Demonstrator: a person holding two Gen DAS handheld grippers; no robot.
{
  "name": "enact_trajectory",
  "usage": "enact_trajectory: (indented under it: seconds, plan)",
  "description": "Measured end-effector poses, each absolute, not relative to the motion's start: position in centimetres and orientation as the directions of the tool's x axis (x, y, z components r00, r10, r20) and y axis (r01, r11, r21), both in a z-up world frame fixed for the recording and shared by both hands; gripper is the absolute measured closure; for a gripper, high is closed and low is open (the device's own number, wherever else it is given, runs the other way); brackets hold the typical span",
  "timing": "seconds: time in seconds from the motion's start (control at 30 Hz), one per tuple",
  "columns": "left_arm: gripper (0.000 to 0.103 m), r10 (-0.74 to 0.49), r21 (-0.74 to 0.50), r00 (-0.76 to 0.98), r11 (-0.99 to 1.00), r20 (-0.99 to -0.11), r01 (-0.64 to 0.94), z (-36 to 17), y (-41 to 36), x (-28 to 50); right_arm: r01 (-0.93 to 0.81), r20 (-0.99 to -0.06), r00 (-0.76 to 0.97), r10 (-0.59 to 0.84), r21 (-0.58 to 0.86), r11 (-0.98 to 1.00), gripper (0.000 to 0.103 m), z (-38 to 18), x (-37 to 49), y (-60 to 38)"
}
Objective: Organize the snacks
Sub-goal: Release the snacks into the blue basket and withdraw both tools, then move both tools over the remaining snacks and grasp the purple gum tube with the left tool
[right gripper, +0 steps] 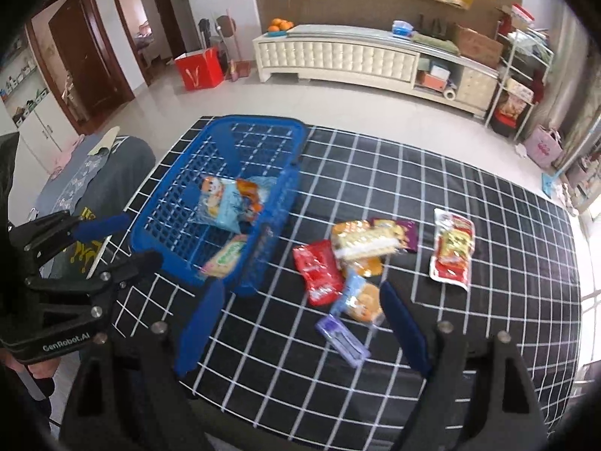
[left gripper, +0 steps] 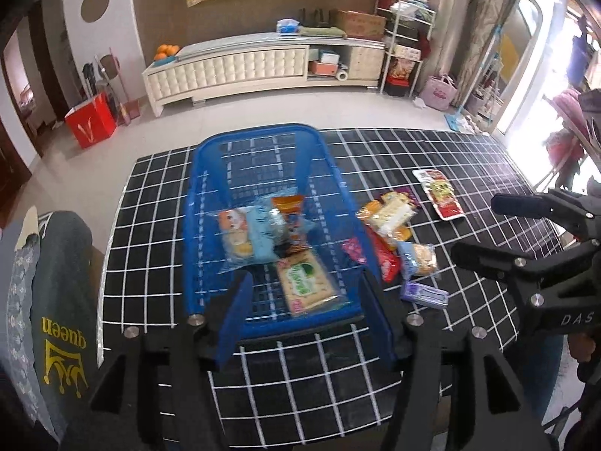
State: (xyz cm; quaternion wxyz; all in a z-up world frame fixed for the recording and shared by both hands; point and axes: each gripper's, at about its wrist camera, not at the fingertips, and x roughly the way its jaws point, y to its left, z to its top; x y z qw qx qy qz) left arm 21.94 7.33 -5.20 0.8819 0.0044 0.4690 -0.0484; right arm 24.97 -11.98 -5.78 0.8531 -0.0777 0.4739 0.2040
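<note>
Both our grippers, left (left gripper: 304,323) and right (right gripper: 304,323), gape empty; blue basket (left gripper: 210,158) holds packets, loose snacks (right gripper: 357,263) beside it.

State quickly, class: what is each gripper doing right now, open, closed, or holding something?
Left gripper: open, holding nothing, above the basket.
Right gripper: open, holding nothing, above the loose snacks.

A basket (left gripper: 210,173) stands on the table (left gripper: 469,158) straight ahead of the left gripper (left gripper: 306,317), three snack packets (left gripper: 244,238) lying inside it. Right of those jaws, outside the basket, a heap of packets (right gripper: 357,263) lies ahead of the right gripper (right gripper: 302,325); one packet (right gripper: 452,250) lies apart, farther right.
</note>
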Motion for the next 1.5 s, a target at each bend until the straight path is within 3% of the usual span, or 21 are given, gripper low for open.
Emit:
enact_trajectory:
  seconds: [0.8,1.2,1.5]
  plan:
    - [0.042,-0.187,-0.091,0.447,0.970,-0.875,0.227,-11.0,-7.2,20.7,-0.313,-0.864,0.462,0.200,0.052,0.948,0.015,-12.8,21.9,-24.3]
    - [0.042,-0.182,-0.176,0.361,0.983,-0.915,0.050,-17.8,-9.3,23.6,-0.248,-0.895,0.403,0.191,0.094,0.964,0.015,-17.4,23.5,-28.6]
    - [0.042,-0.111,-0.142,0.326,0.987,-0.939,-0.072,-20.8,-10.3,26.7,-0.224,-0.907,0.371,0.200,0.121,0.967,0.015,-19.9,25.9,-29.9]
